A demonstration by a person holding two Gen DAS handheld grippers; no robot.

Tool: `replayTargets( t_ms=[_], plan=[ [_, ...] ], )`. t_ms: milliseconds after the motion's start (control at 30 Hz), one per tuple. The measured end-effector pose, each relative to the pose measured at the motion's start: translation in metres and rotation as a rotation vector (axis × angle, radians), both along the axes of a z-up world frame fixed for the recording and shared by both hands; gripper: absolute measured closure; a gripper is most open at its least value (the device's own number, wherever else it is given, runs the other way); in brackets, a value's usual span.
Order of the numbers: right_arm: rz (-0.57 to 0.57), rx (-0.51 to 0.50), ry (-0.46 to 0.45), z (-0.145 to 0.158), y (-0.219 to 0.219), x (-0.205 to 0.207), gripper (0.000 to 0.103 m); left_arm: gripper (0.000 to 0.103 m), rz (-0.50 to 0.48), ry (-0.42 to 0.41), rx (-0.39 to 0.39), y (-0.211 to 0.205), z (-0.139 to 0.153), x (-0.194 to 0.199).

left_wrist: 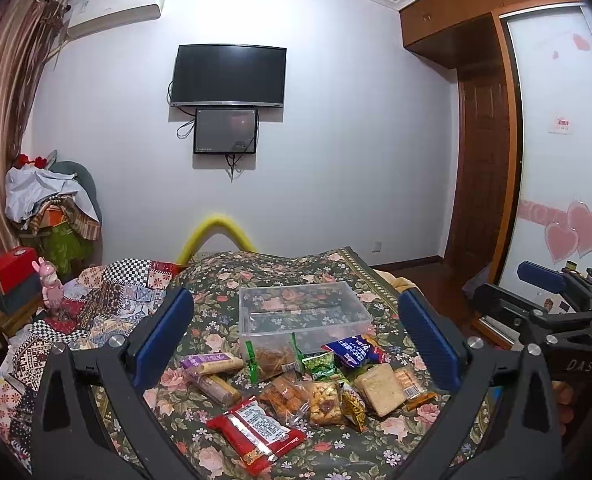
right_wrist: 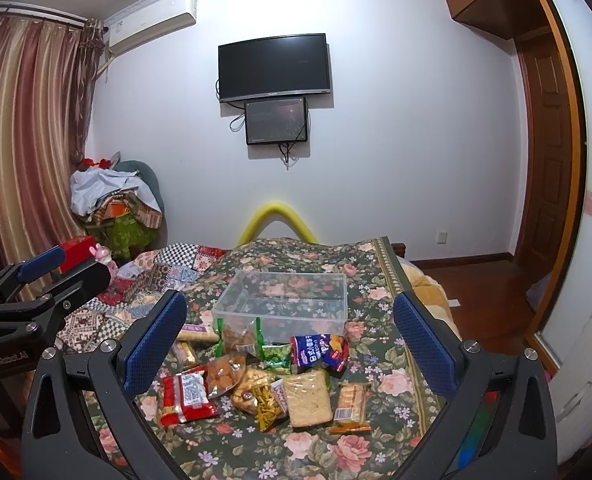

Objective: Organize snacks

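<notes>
A heap of wrapped snacks (left_wrist: 296, 388) is seen lying on the flowered bedspread (left_wrist: 224, 280) of a bed, just in front of a clear plastic box (left_wrist: 303, 312) whose bottom shows only the floral pattern through it. At the near left of the heap a red packet (left_wrist: 256, 428) is laid flat; behind it two long biscuit rolls (left_wrist: 212, 372) are set side by side. A green-edged bag (left_wrist: 272, 354) is leaned against the front wall of the box, and a blue bag (left_wrist: 353, 350) is found beside it to the right. Nearer the camera, a square pack of pale crackers (left_wrist: 379, 388) is placed, with an orange-labelled pack (left_wrist: 411, 386) touching its right side and a yellow packet (right_wrist: 266, 402) on its left. The left gripper (left_wrist: 296, 336) is held above the near edge of the bed, level and pointed at the heap, its blue-padded jaws spread wide with nothing between them but the view of the snacks. The right gripper (right_wrist: 290, 344) is held beside it in the same forward pose, released as well, its jaws wide apart and framing the box and packets. Each gripper is caught at the edge of the other's view. On the far wall a dark television (left_wrist: 228, 76) is mounted above a smaller screen (left_wrist: 226, 130); striped curtains (right_wrist: 28, 128) are hung at the left.
</notes>
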State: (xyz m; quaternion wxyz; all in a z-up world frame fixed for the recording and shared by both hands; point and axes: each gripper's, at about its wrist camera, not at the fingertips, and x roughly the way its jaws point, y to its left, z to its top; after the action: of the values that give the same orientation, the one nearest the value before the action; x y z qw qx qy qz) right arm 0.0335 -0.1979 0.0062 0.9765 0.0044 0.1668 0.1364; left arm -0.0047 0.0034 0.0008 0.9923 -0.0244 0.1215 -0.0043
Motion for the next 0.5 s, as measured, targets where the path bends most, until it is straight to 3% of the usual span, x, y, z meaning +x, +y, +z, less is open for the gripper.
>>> replayTargets(
  t_ms=[500],
  plan=[
    [0.001, 0.005, -0.003, -0.0002, 0.0008, -0.0015, 0.0, 0.0, -0.004, 0.004, -0.005, -0.0008, -0.0016, 0.001]
  ],
)
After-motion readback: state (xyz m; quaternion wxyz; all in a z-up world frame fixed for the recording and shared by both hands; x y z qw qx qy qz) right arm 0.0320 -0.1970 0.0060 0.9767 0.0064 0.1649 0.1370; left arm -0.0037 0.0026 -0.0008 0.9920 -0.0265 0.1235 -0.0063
